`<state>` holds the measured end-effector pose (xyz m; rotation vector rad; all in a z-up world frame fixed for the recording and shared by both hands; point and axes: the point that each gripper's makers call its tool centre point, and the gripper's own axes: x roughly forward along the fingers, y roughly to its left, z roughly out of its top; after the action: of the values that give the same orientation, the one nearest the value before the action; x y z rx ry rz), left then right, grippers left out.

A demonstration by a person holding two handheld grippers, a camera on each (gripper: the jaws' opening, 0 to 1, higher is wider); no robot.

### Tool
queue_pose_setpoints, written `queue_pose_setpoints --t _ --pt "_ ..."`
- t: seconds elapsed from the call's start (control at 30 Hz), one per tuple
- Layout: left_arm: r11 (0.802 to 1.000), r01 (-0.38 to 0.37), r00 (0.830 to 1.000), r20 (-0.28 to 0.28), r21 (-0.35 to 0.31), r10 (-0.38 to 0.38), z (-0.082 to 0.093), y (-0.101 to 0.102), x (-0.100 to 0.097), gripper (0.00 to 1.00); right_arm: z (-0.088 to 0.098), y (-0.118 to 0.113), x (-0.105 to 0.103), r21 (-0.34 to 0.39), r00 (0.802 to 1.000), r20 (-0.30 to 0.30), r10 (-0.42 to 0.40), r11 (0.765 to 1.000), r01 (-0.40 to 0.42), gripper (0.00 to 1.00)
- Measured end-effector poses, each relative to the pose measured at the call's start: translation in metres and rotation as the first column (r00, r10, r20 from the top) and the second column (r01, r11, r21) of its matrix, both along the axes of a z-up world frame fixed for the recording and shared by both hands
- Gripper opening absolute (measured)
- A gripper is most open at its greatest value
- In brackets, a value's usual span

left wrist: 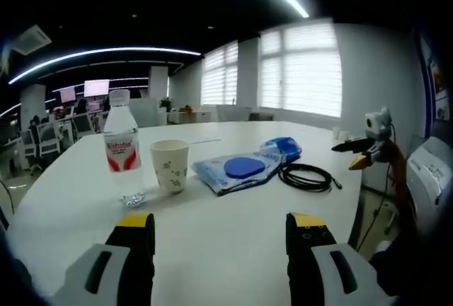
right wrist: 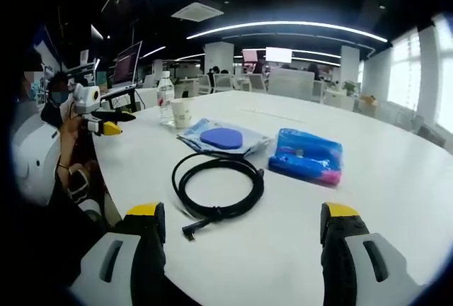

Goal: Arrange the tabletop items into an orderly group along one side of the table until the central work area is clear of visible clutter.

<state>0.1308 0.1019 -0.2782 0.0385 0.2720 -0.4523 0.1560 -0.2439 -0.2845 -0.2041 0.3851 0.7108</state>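
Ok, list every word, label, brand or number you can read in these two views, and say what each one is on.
Water bottle, red and white label: there is lettering, but it is too blurred to quote.
Paper cup: a small green pattern, no words.
Blue packet: print too small to read.
Clear bag with the blue disc: nothing legible.
Black cable: no markings visible.
Distant wall screens: glowing, unreadable.

One water bottle (left wrist: 121, 144), one paper cup (left wrist: 170, 166), two plastic packets (right wrist: 222, 138) (right wrist: 306, 156), one black cable (right wrist: 217, 189).

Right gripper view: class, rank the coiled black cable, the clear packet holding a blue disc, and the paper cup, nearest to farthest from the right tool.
1. Coiled black cable, just ahead.
2. Clear packet holding a blue disc, beyond it.
3. Paper cup, far left.
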Motion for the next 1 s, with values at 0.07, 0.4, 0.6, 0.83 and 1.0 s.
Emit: queue_pose_setpoints --t 0.07,0.4,0.6,0.83,1.0 --pt "1.000 -0.001 1.000 0.001 -0.002 0.001 0.0000 0.0003 0.0004 0.75 0.0004 0.0002 0.0001 0.000 1.000 0.000 0.001 1.000 -0.001 0.88" --pt "1.000 -0.007 1.000 0.003 -0.016 0.007 0.0016 0.0031 0.0012 0.75 -0.0002 0.0029 0.0012 -0.006 1.000 -0.004 0.001 1.000 -0.001 0.89" --pt "1.000 -0.011 1.000 -0.002 -0.013 0.011 0.0005 0.0042 0.0008 0.75 -0.0008 0.0042 0.0019 -0.007 1.000 -0.005 0.002 1.000 -0.002 0.89" --pt "1.000 -0.015 1.000 -0.002 -0.011 0.015 0.0005 0.0053 0.0003 0.75 -0.0019 0.0027 0.0020 -0.007 1.000 -0.008 0.000 1.000 0.000 0.89" --pt "1.000 -0.015 1.000 -0.001 -0.008 0.015 0.0004 0.0047 0.0004 0.75 -0.0015 0.0010 0.0028 -0.003 1.000 -0.009 -0.004 1.000 0.004 0.89"
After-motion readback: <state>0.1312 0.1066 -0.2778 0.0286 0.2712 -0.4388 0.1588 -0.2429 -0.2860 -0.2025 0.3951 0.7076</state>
